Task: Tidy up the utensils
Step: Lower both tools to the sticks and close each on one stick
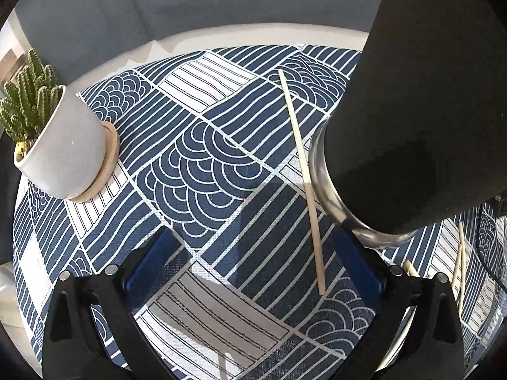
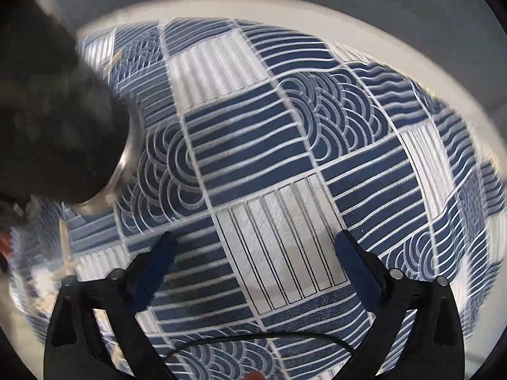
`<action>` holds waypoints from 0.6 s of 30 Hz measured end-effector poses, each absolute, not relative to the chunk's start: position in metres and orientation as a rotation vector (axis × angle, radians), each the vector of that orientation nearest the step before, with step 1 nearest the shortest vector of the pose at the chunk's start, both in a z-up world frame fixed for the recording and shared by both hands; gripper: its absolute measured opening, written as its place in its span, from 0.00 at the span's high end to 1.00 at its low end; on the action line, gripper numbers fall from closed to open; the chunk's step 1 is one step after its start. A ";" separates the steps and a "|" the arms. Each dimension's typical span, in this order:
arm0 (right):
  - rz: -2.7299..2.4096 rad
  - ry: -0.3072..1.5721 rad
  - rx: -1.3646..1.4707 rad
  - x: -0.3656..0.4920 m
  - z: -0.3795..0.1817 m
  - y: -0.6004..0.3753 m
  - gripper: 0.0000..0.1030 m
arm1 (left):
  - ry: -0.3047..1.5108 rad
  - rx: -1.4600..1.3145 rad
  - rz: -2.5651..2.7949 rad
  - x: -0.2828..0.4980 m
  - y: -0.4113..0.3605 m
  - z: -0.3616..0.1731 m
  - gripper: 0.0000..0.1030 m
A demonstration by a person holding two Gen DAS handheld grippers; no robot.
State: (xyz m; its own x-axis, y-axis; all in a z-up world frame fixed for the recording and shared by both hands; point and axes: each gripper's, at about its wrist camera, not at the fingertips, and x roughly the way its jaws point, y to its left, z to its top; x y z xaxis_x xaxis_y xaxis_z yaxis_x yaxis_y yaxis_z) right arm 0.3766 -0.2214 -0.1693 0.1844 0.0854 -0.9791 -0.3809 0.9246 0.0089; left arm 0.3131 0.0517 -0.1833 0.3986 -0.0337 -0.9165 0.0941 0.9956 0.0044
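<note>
Chopstick (image 1: 303,171) laid on the patterned tablecloth (image 1: 202,145).
It is seen ahead of the left gripper (image 1: 259,253), nearer its right finger; both grippers' fingers are spread wide, the right gripper (image 2: 253,253) holding nothing.

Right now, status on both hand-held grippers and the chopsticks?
Left hand-held gripper open, empty, over the tablecloth. Right hand-held gripper open, empty, view blurred. One chopstick flat on cloth, against the black holder. More chopsticks beyond it.

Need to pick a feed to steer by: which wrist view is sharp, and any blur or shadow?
Left wrist view: sharp; long pale wooden chopstick crisp, a soft shadow crossing the blue-and-white patterned tablecloth. Right wrist view: motion-blurred, pattern lines doubled, black cylindrical holder with metal rim smeared.
</note>
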 end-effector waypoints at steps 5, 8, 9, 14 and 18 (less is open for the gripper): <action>0.307 1.379 -0.232 0.376 -0.164 -0.225 0.06 | 1.161 0.027 -0.020 0.322 0.053 -0.185 0.04; 0.292 1.390 -0.224 0.379 -0.161 -0.223 0.09 | 1.145 0.028 -0.026 0.327 0.054 -0.187 0.09; 0.295 1.381 -0.224 0.380 -0.159 -0.221 0.12 | 1.137 0.030 -0.032 0.325 0.055 -0.184 0.19; 0.331 1.357 -0.244 0.374 -0.140 -0.206 0.92 | 1.139 0.030 -0.063 0.321 0.057 -0.174 0.77; 0.326 1.359 -0.228 0.375 -0.136 -0.207 0.97 | 1.149 0.030 -0.082 0.320 0.055 -0.174 0.96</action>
State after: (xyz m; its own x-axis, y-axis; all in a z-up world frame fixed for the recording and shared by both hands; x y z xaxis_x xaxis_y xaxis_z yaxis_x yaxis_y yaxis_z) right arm 0.3754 -0.2072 -0.1363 0.1761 0.0968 -0.9796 -0.3579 0.9334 0.0278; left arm 0.3199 0.0554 -0.1741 0.4071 -0.0499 -0.9120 0.0807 0.9966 -0.0185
